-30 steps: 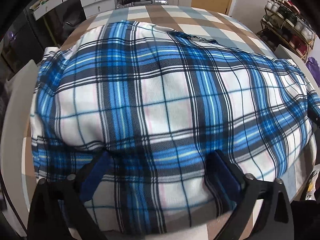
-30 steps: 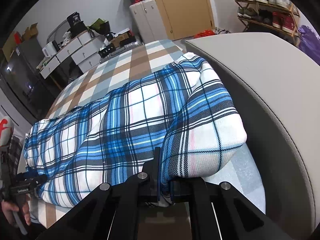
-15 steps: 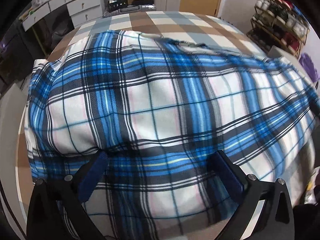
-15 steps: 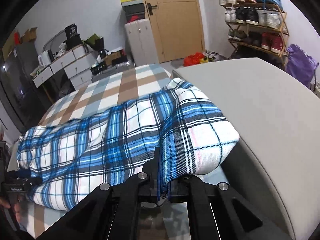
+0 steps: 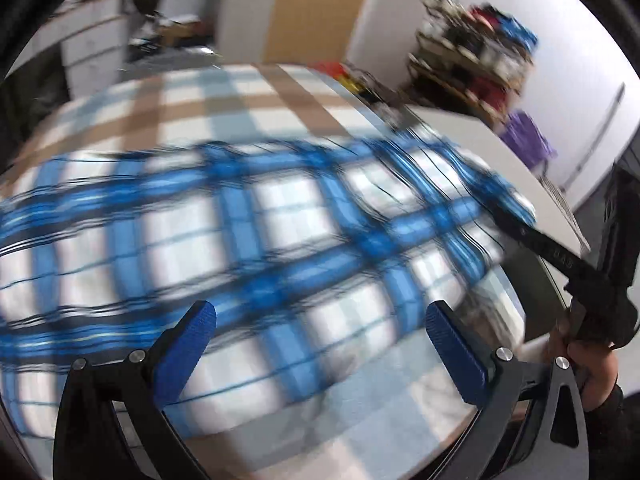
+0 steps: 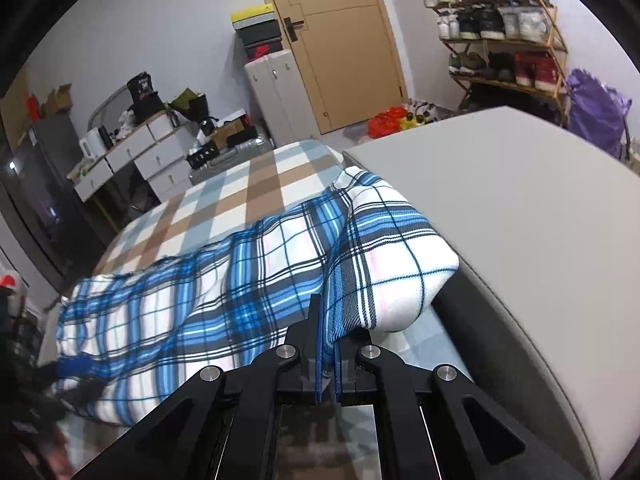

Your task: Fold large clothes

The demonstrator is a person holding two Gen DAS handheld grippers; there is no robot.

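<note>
From the left wrist, the left gripper (image 5: 320, 334) stands wide, its blue pads (image 5: 186, 354) clear of the cloth and nothing between them. The blue plaid garment (image 5: 248, 240) lies smeared by motion blur across the checked bed cover (image 5: 224, 96), reaching toward the bed's right edge, where the right gripper (image 5: 532, 236) meets its end. A second ago the plaid filled this view and ran under both pads; now the bed's far end and the shoe rack (image 5: 476, 52) show above it. From the right wrist, the right gripper (image 6: 328, 344) is clamped tight on a bunched fold of the blue plaid garment (image 6: 248, 280) near the grey board (image 6: 532, 216) at the bed's right side; that fold hangs a little higher than before. The cloth looks light, soft and limp, so it should sag between grips. Corners and hems seem the best holds.
</note>
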